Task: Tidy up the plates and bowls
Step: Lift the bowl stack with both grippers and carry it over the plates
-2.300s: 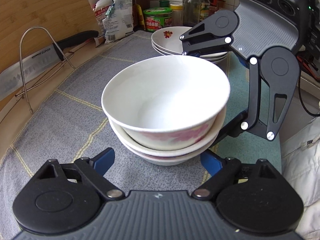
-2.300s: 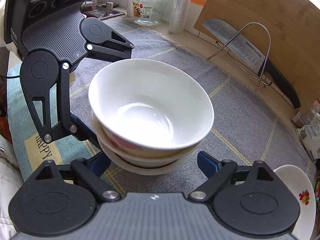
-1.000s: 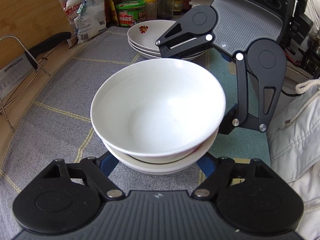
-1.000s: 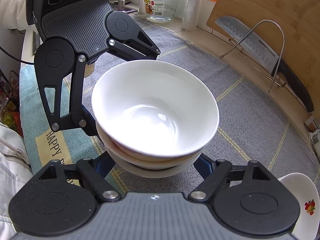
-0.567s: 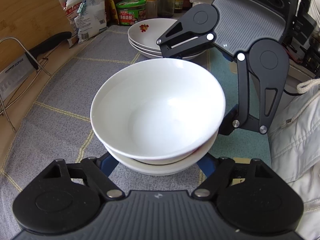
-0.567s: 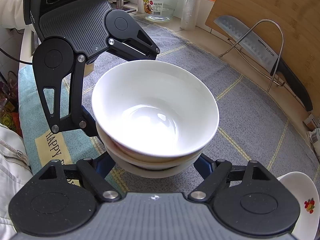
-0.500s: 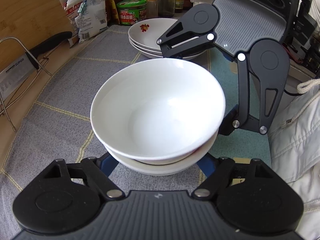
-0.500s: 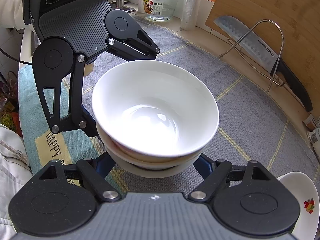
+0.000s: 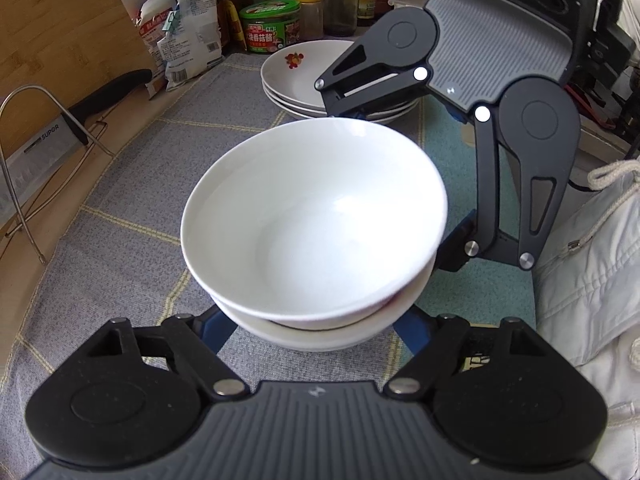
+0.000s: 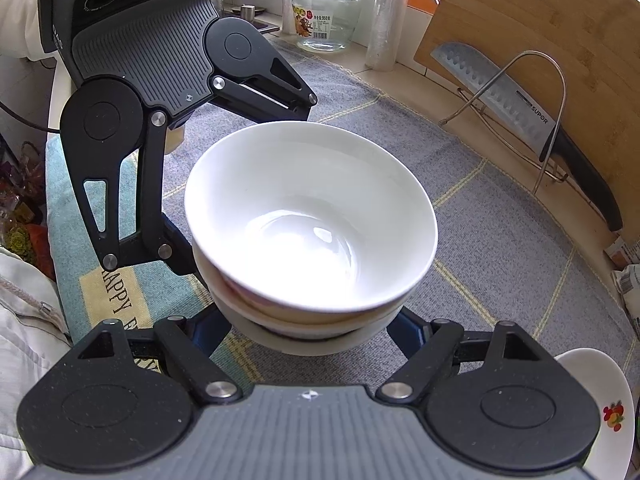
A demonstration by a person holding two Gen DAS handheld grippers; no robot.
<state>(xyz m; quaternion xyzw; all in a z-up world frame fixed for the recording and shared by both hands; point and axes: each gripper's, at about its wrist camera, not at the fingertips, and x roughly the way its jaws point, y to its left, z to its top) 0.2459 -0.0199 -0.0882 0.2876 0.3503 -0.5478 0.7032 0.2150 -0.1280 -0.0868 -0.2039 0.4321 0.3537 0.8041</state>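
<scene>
A stack of white bowls (image 9: 316, 220) fills the middle of both views, also in the right wrist view (image 10: 312, 224). My left gripper (image 9: 312, 330) and my right gripper (image 10: 308, 332) face each other across the stack, each with its blue-tipped fingers spread wide around the lowest bowl. The fingertips are hidden under the bowls, so I cannot tell how firmly they touch. A stack of white plates (image 9: 304, 80) with a red flower print sits behind the bowls; its edge shows in the right wrist view (image 10: 604, 408).
A grey checked mat (image 9: 120, 184) covers the counter, with a teal mat (image 10: 80, 240) beside it. A wooden cutting board (image 10: 560, 40), a cleaver (image 10: 500, 88) on a wire rack, jars, bottles and food packets (image 9: 188, 48) line the back edge.
Both grippers have closed in around the base of the bowl stack over the last two seconds, and the stack has moved a little relative to the mat. Little differs in the last half second.
</scene>
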